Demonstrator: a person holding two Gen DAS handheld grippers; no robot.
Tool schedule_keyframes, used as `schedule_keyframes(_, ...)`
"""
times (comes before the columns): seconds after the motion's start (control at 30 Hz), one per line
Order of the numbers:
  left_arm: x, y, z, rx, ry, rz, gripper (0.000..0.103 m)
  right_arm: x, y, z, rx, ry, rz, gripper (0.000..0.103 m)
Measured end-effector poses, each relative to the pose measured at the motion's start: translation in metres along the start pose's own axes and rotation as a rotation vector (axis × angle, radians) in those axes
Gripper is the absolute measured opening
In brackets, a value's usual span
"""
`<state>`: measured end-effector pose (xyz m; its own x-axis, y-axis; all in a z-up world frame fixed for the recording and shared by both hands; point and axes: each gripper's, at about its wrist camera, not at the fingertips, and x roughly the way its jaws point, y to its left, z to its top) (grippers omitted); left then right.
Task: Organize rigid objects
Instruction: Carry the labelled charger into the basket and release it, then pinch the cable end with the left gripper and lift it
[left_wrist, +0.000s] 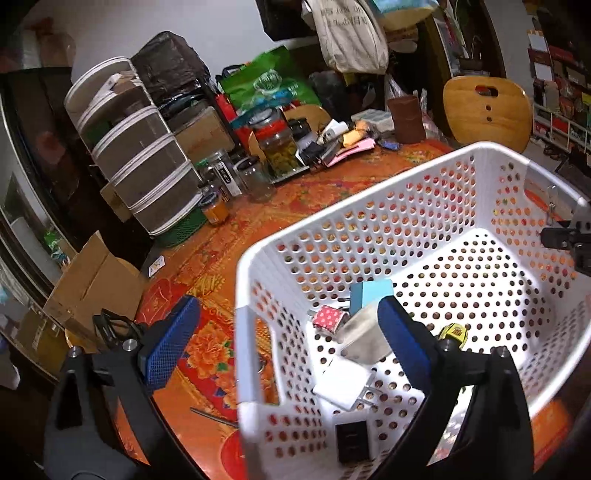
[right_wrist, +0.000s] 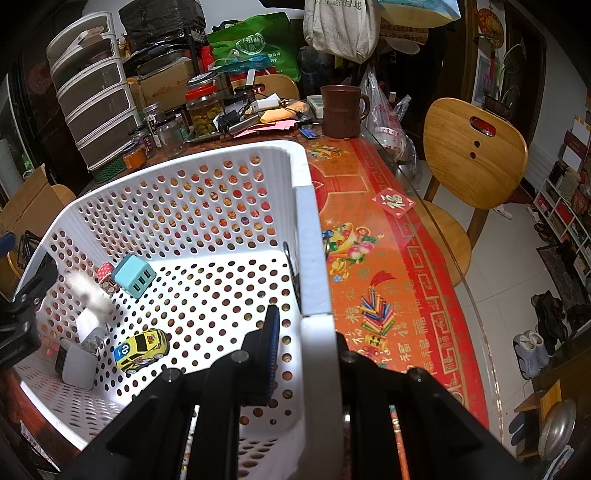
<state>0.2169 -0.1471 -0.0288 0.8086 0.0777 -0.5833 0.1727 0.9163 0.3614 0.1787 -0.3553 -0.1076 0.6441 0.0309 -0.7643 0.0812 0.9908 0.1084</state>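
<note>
Orange and red cloth with flowers covers the table (right_wrist: 373, 236), and a white basket (left_wrist: 369, 206) full of round holes stands on it, filling the lower right of the left view and the lower left of the right view.

Small things lie on the basket floor, bunched toward one corner. A light blue charger (right_wrist: 133, 275) with three ports sits next to a small red dotted plug (left_wrist: 328, 316). A white plug (left_wrist: 345, 384) lies near the left tool, its prongs sticking out. A black block (left_wrist: 352, 441) lies close by, at the bottom of the left view. A yellow toy car (right_wrist: 142, 349) sits a bit apart from them. A pale thing in the air by the blue charger is too blurry to name.

The left tool (left_wrist: 280, 343) has its fingers wide apart, one outside the basket wall over the cloth and one inside over the plugs. It holds nothing.

The right tool (right_wrist: 310, 354) is clamped on the basket wall, with one blue pad inside the basket. The other finger is hidden behind the wall.

Behind the basket, at the top of both views, stand jars (right_wrist: 202, 110), a brown mug (right_wrist: 341, 110), grey drawers (left_wrist: 144, 162) and a green bag (right_wrist: 258, 48). A wooden chair (right_wrist: 472, 155) stands at the right of the table.
</note>
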Motion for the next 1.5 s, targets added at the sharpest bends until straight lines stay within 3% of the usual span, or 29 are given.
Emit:
schedule_keyframes(0.23,-0.018,0.112,-0.04,-0.23,0.034,0.0,0.102,-0.001,0.0,0.002,-0.005,0.004,-0.003,0.014)
schedule_keyframes(0.33,0.01,0.155,-0.078,-0.292,0.154,-0.023,0.102,-0.001,-0.001,0.002,-0.006,0.005,-0.006,0.014)
schedule_keyframes(0.5,0.068,0.168,-0.137,-0.355,0.337,-0.178,0.102,-0.001,-0.001,0.004,-0.005,0.003,-0.005,0.014)
schedule_keyframes(0.57,0.086,0.168,-0.156,-0.428,0.396,-0.24,0.102,-0.002,-0.001,0.004,-0.004,0.004,-0.008,0.014)
schedule_keyframes(0.83,0.104,0.156,-0.168,-0.545,0.465,-0.247,0.1,-0.002,-0.001,0.005,-0.008,0.008,-0.012,0.014)
schedule_keyframes(0.9,0.112,0.151,-0.164,-0.563,0.483,-0.224,0.093,-0.002,0.0,0.005,-0.009,0.008,-0.011,0.014)
schedule_keyframes(0.97,0.112,0.148,-0.163,-0.557,0.485,-0.151,0.08,-0.002,0.0,0.005,-0.011,0.008,-0.009,0.014)
schedule_keyframes(1.03,0.113,0.145,-0.159,-0.556,0.479,-0.125,0.049,-0.002,0.0,0.006,-0.012,0.009,-0.008,0.014)
schedule_keyframes(1.07,0.111,0.146,-0.158,-0.563,0.477,-0.118,0.04,-0.002,0.0,0.006,-0.011,0.009,-0.008,0.014)
schedule_keyframes(1.1,0.11,0.147,-0.158,-0.575,0.473,-0.126,0.022,-0.002,0.0,0.006,-0.011,0.008,-0.007,0.014)
schedule_keyframes(1.13,0.11,0.149,-0.159,-0.592,0.469,-0.151,0.012,-0.002,0.0,0.006,-0.01,0.008,-0.008,0.014)
schedule_keyframes(1.33,0.112,0.153,-0.161,-0.579,0.445,-0.186,0.005,-0.002,0.0,0.006,-0.008,0.007,-0.005,0.014)
schedule_keyframes(1.5,0.098,0.155,-0.152,-0.556,0.37,-0.173,0.005,-0.002,0.0,0.006,-0.008,0.007,-0.006,0.014)
